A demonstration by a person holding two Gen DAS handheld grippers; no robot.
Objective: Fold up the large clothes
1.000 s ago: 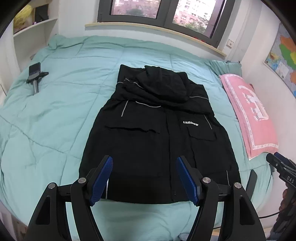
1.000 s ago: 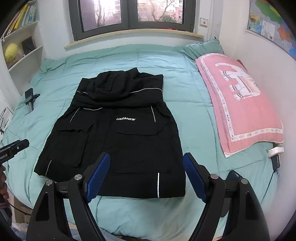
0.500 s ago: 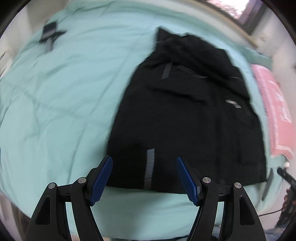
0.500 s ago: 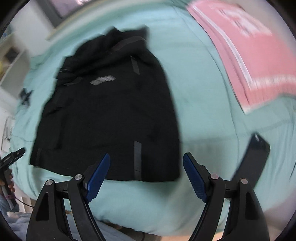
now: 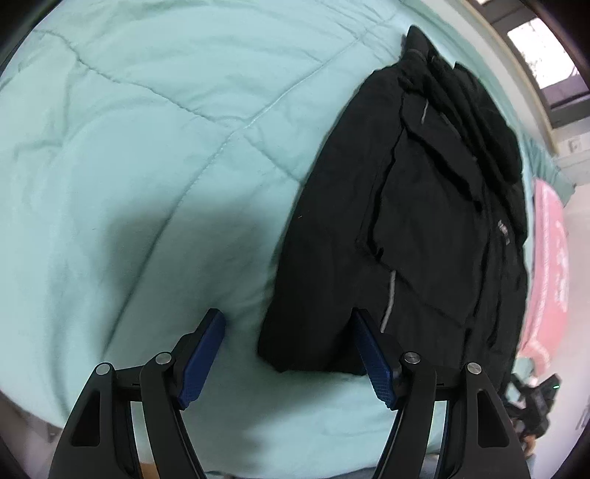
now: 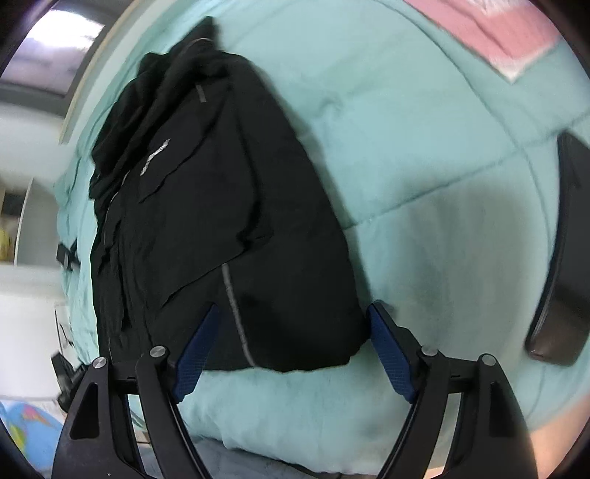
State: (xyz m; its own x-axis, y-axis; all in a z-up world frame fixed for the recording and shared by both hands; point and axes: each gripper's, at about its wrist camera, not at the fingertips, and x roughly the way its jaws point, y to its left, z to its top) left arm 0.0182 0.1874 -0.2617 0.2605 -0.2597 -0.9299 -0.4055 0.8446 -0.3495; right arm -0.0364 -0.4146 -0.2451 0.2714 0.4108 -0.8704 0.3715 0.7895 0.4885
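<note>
A black hooded jacket [image 5: 424, 221] lies flat on the teal quilt [image 5: 129, 165], sleeves folded in, hem towards me. My left gripper [image 5: 289, 355] is open and straddles the jacket's lower left hem corner, just above the quilt. In the right wrist view the jacket [image 6: 221, 202] fills the middle of the quilt [image 6: 424, 147]. My right gripper [image 6: 293, 352] is open and straddles the lower right hem corner. Neither gripper holds cloth.
A pink pillow shows at the right edge of the left view [image 5: 549, 258] and at the top right of the right view [image 6: 497, 33]. A black flat device [image 6: 560, 258] lies on the quilt right of the jacket. The bed's front edge is just below both grippers.
Both grippers have dropped from high above the bed and moved outward to the two bottom corners of the jacket. Both stayed open.
</note>
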